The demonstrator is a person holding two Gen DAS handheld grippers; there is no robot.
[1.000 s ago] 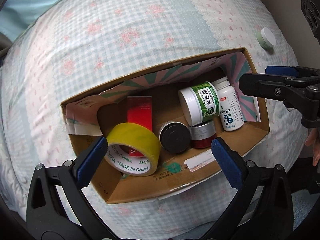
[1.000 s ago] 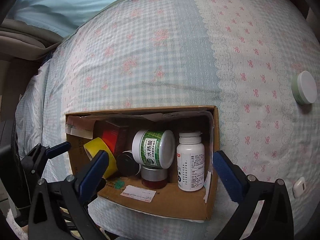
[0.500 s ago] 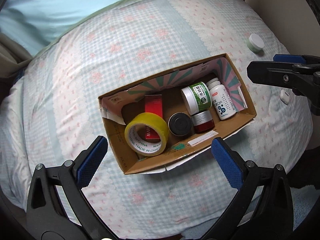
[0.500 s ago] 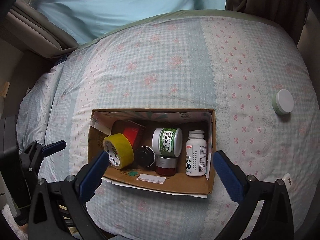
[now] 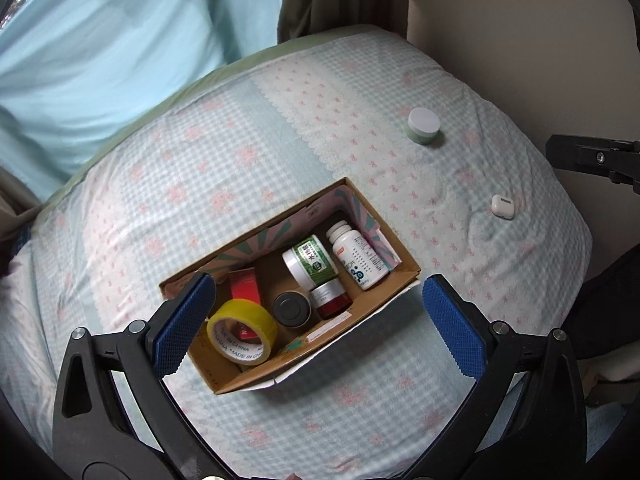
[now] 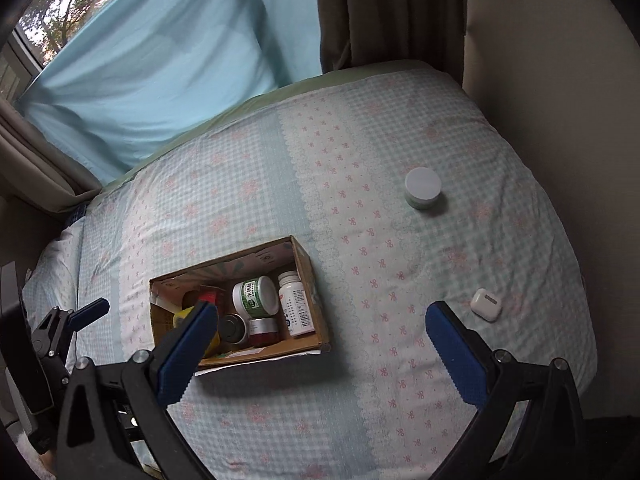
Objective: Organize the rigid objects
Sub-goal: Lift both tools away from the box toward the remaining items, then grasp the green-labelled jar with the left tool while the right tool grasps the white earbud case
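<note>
An open cardboard box lies on the bed. It holds a yellow tape roll, a red carton, a black-lidded tin, a red jar, a green-labelled jar and a white pill bottle. A green jar with a white lid and a white earbud case lie on the quilt to the right. My left gripper is open and empty above the box. My right gripper is open and empty above the quilt.
The bed carries a checked blue-and-pink quilt. A light blue curtain and a dark drape hang behind it. A beige wall runs along the right. The bed's edge falls away at the right and front.
Both grippers have pulled back and up from the box, so it looks smaller and more of the bed, the loose jar and the earbud case show. Both stayed open.
</note>
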